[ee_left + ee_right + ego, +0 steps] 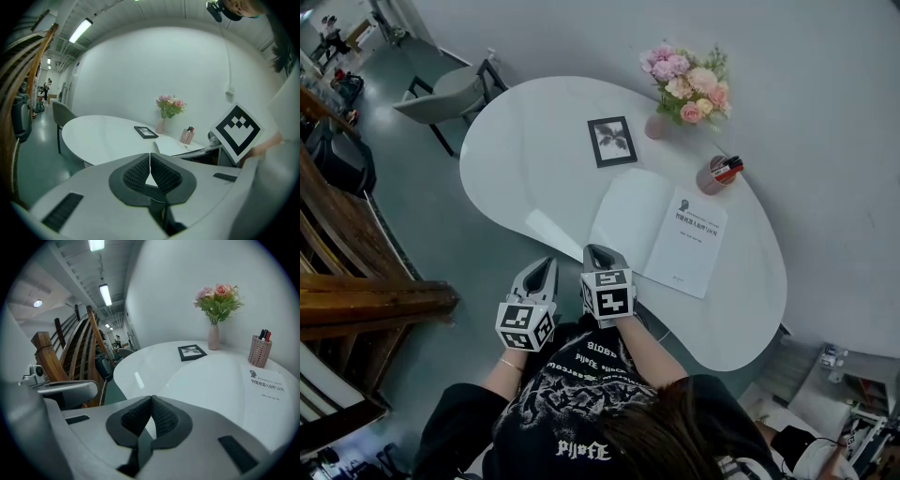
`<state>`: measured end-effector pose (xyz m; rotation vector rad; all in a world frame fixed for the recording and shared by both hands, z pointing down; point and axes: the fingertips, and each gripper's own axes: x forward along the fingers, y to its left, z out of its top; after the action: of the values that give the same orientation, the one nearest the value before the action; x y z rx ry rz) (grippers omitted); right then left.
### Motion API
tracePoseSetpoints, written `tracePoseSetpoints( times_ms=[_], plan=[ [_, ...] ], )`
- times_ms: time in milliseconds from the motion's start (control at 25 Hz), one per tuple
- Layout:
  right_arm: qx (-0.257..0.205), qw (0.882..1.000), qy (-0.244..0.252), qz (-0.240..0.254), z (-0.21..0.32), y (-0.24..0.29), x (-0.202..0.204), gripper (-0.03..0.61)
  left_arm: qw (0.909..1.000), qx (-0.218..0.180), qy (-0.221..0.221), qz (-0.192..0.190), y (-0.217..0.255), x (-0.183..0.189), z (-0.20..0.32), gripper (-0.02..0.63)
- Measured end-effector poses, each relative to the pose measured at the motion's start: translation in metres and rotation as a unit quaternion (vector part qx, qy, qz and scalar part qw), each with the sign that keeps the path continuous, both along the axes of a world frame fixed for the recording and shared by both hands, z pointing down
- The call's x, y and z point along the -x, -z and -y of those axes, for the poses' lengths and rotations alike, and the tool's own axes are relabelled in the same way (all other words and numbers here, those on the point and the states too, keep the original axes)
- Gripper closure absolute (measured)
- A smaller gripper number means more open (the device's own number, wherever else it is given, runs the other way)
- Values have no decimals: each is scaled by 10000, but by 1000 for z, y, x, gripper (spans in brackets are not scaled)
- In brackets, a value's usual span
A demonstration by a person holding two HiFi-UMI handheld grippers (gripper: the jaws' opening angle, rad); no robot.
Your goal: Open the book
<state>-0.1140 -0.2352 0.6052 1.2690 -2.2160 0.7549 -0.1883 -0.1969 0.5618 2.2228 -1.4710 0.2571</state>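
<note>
Person: black shirt [581,375], short sleeves, white gothic-style lettering and a pale graphic print. Dark hair [675,436] at 6 o'clock in the head view. Thin band [512,364] on the left wrist.

Left tool [546,265] and right tool [598,251]: pale grey tapered shells, each with a black-and-white marker cube [525,325] at its 6 o'clock end. Pads [136,174] are black and ribbed, set in dark surrounds.

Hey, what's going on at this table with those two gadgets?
A person holds a tool in each hand at the near edge of a white table. The left tool and right tool are both shut and empty. The right tool's tip is by the near corner of a book, which looks already spread open at its title page.
</note>
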Motion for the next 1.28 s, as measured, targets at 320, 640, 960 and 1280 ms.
tracePoseSetpoints(
  times_ms=[320, 640, 960, 1280],
  plan=[
    [177, 9998, -58, 22, 4, -16, 6, 551, 10000, 50, 6, 41, -2, 6, -1, 589],
    [375, 9991, -120, 151, 7, -27, 11, 551, 9999, 52, -57, 75, -2, 8, 1, 589],
    [380, 9989, -136, 256, 9, -25, 14, 549, 9999, 6, -116, 58, 0, 5, 4, 589],
    [413, 9966, 157, 690, -1, -15, 27, 451, 9999, 0, -144, -9, 1, 2, 4, 589]
  ],
)
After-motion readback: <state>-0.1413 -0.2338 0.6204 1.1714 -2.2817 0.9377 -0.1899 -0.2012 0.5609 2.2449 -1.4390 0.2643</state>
